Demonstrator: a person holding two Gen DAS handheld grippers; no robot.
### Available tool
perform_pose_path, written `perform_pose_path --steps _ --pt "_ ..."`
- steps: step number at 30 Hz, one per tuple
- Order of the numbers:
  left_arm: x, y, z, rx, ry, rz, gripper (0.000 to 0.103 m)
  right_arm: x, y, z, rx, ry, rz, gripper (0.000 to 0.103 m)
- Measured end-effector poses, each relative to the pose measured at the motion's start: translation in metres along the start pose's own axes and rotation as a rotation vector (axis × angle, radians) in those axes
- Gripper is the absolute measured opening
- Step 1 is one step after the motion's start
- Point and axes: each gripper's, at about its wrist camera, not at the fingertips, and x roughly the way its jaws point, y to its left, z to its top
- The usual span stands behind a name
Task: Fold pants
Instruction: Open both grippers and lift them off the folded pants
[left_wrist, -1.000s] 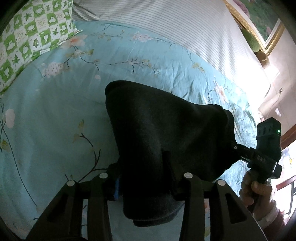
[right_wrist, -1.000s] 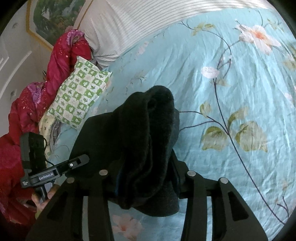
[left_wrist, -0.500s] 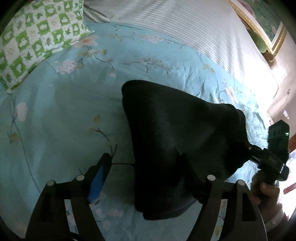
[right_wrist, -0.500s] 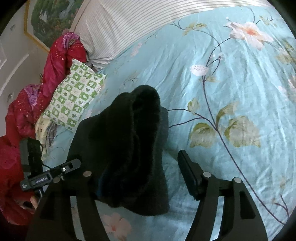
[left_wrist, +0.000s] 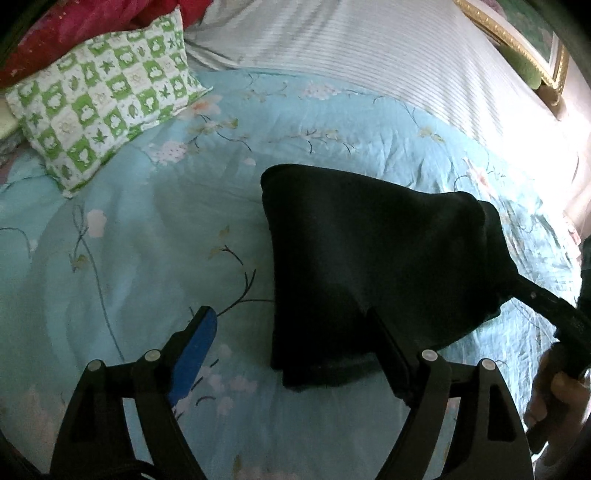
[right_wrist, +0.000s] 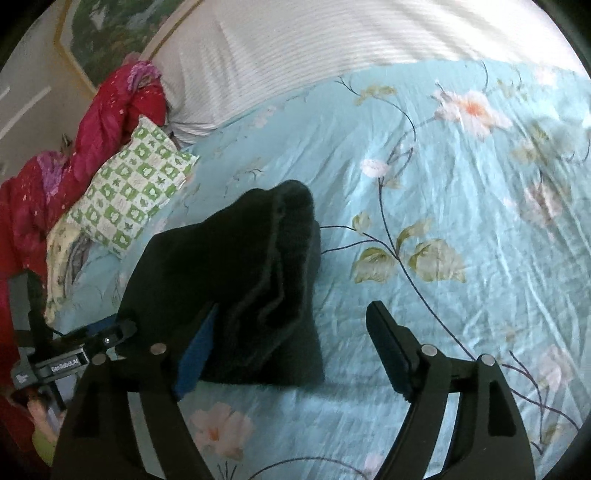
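The folded bundle of black fleece pants (left_wrist: 373, 266) lay on the bed's pale blue quilt with the printed flowers and thin dark stems (left_wrist: 147, 229), roughly in the middle of the bed and well away from its striped white head end (left_wrist: 369, 48). It was a thick, dark wad of several layers, and its stacked folded edges (right_wrist: 273, 258) showed plainly from the right wrist camera.

The left claw (left_wrist: 291, 343) was spread wide. Its blue-padded finger (left_wrist: 195, 343) hung over bare quilt to one side of the bundle, apart from the cloth, while the other finger sat right at the near edge of the pants; I could not tell whether it touched them. The right claw (right_wrist: 291, 339) was likewise spread. One blue-padded finger (right_wrist: 195, 354) lay against the near edge of the pants, and the other finger (right_wrist: 388, 347) stood over open quilt just beside the bundle. Neither claw was pinching any fabric.

Each camera caught the other tool at the far side of the pants, the black body of the right one (left_wrist: 554, 314) reaching in beside the cloth with a hand (left_wrist: 554, 398) below it.

A green and white checked pillow (left_wrist: 103, 110) sat toward the head of the bed, near a heaped red quilted cover (right_wrist: 74, 166). A gilt-framed picture (left_wrist: 532, 40) hung on the wall behind the head end.
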Motion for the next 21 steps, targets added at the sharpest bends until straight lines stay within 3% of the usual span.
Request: perform_pose_path --steps 15,21 --pt "-0.032 -0.02 -0.031 0.061 -0.048 0.097 0.084 -0.033 0.058 -0.032 -0.295 -0.048 -0.085 0.093" --pt "-0.043 -0.026 -0.039 0.096 -0.076 0.132 0.084 -0.033 0.074 -0.039 -0.339 -0.048 -0.09 0.097"
